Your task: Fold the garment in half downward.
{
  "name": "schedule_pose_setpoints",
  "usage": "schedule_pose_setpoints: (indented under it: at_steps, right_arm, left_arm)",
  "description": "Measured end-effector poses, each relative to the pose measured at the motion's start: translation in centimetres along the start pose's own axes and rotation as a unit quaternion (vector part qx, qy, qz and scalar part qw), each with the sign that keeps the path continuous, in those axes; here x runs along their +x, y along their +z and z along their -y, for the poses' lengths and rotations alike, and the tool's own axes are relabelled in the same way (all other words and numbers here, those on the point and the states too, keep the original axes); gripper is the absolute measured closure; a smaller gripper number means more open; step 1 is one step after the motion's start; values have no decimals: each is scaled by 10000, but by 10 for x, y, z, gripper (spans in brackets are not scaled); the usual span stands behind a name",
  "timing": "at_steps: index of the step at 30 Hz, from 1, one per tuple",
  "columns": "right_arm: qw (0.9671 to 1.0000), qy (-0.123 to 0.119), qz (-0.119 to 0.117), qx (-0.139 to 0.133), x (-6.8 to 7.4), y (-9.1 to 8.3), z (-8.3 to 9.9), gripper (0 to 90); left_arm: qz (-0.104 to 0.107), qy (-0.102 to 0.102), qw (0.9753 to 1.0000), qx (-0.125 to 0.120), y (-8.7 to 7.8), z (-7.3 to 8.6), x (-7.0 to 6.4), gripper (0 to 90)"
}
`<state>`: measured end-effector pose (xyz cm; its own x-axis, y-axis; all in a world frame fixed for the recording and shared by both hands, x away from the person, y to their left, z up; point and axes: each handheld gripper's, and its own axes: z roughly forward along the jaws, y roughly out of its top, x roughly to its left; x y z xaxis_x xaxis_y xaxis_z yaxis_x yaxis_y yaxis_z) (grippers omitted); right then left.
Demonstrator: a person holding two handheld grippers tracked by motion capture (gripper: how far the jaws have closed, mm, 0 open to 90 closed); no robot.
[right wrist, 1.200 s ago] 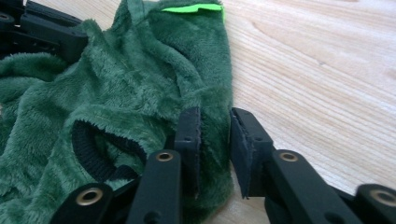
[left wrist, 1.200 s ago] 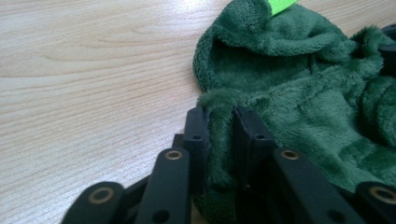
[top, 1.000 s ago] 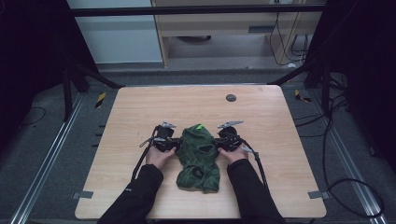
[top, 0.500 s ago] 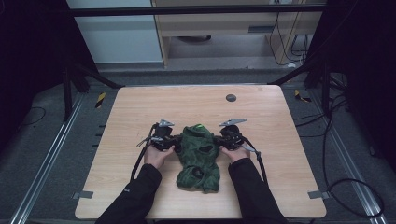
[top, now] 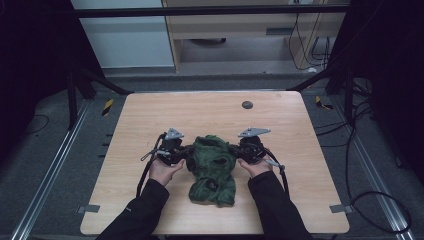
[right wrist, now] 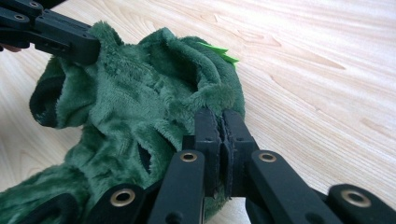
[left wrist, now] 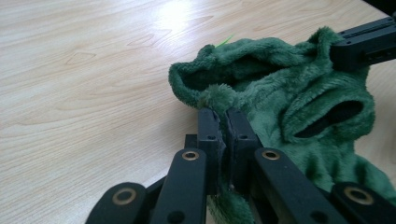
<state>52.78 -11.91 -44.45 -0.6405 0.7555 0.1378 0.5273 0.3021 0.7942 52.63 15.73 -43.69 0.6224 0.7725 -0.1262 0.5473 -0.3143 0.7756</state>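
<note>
A dark green fleece garment [top: 212, 167] lies bunched on the wooden table [top: 210, 115], near its front middle. My left gripper [top: 186, 151] is shut on the garment's left edge; its jaws pinch a fold of green fleece [left wrist: 219, 95]. On the opposite side my right gripper [top: 233, 150] is shut on the right edge, with fleece [right wrist: 140, 93] squeezed between its jaws. The left gripper view also shows the right gripper's black jaw at the upper right. A bright green spiky trim [right wrist: 219, 50] peeks out at the garment's top.
A small dark round mark [top: 246, 105] sits on the table toward the back right. Grey tape tabs [top: 88, 208] mark the front corners. Bare wood stretches behind and to both sides of the garment. Cables [top: 370, 200] run over the floor to the right.
Both grippers, still holding the garment, have drifted slightly toward the back of the table; the garment's upper edge has shifted with them.
</note>
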Motion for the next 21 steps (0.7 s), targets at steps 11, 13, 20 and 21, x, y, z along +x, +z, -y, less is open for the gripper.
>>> schedule_pose_setpoints:
  at_steps: [11, 13, 20, 21]
  right_arm:
    - [9997, -167, -100, -122, 8, -16, 2, 869]
    - [9996, -206, -121, -122, 11, -18, 3, 869]
    - [9994, -296, -144, -103, 16, -24, 9, 868]
    - [9994, -306, -140, -107, 16, -25, 11, 868]
  left_arm:
    - [133, 213, 9997, -55, -20, 4, -13, 860]
    - [138, 224, 9996, -88, -23, 5, -14, 860]
    - [160, 263, 9995, -101, -29, 11, -20, 860]
    - [151, 260, 9995, -98, -30, 12, -21, 860]
